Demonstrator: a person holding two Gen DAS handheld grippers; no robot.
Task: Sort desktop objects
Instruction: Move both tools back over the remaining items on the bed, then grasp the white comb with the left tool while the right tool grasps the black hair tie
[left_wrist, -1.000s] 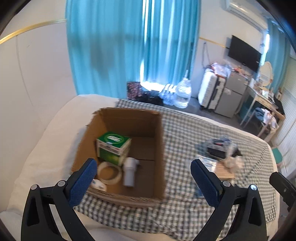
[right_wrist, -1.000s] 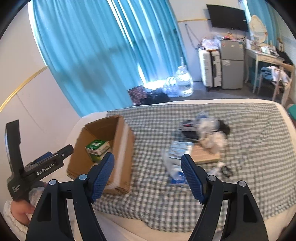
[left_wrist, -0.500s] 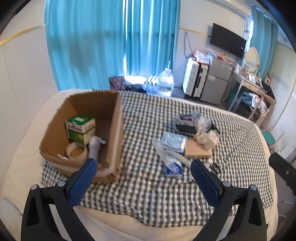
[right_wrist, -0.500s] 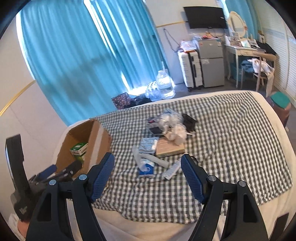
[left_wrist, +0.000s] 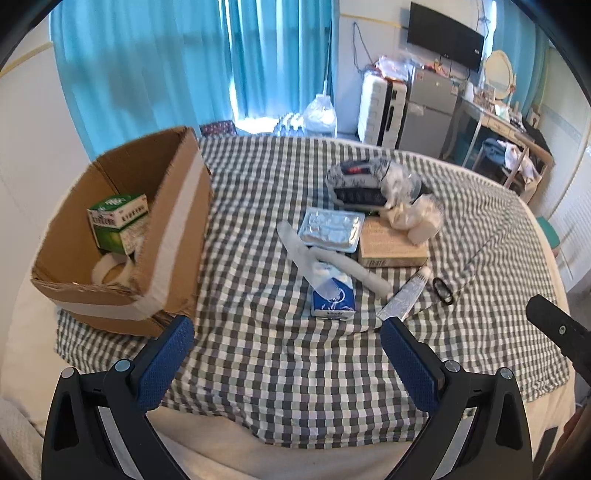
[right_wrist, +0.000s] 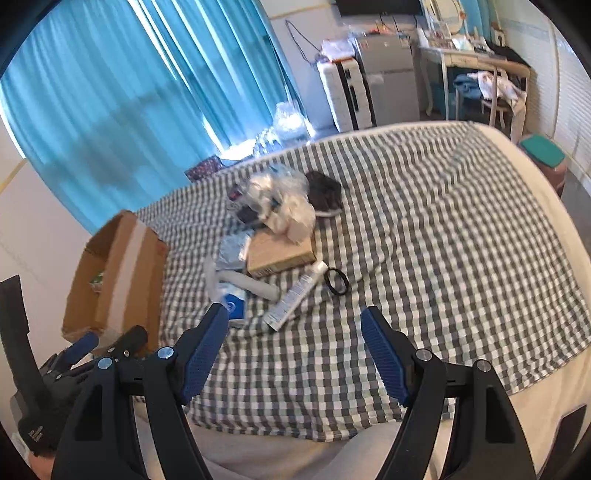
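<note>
Desktop clutter sits in a loose pile on the checked cloth (left_wrist: 258, 369) spread over the bed, just right of the cardboard box (left_wrist: 177, 236). Inside the box there's a green-and-white carton (left_wrist: 120, 221) with printed writing too blurry to read, and a roll of tape (left_wrist: 107, 267) below it. In the pile: a blue tissue pack (left_wrist: 332, 299) with white lettering I can't make out, a long white tube-shaped thing (left_wrist: 351, 267) lying across it, a silvery foil packet (left_wrist: 330, 229), a flat tan box (left_wrist: 391, 247) with a crumpled plastic bag (left_wrist: 413, 218) on top, a squeeze tube (right_wrist: 295, 295) with small print that's unreadable, and a black hair tie (right_wrist: 337, 281) touching the tube's cap end.

Left tongs (left_wrist: 286, 354) are spread wide with nothing between the blue pads, hanging over the cloth's near edge. Right tongs (right_wrist: 293, 336) are wide open and empty too, pointing at the squeeze tube. No brand is legible anywhere.
</note>
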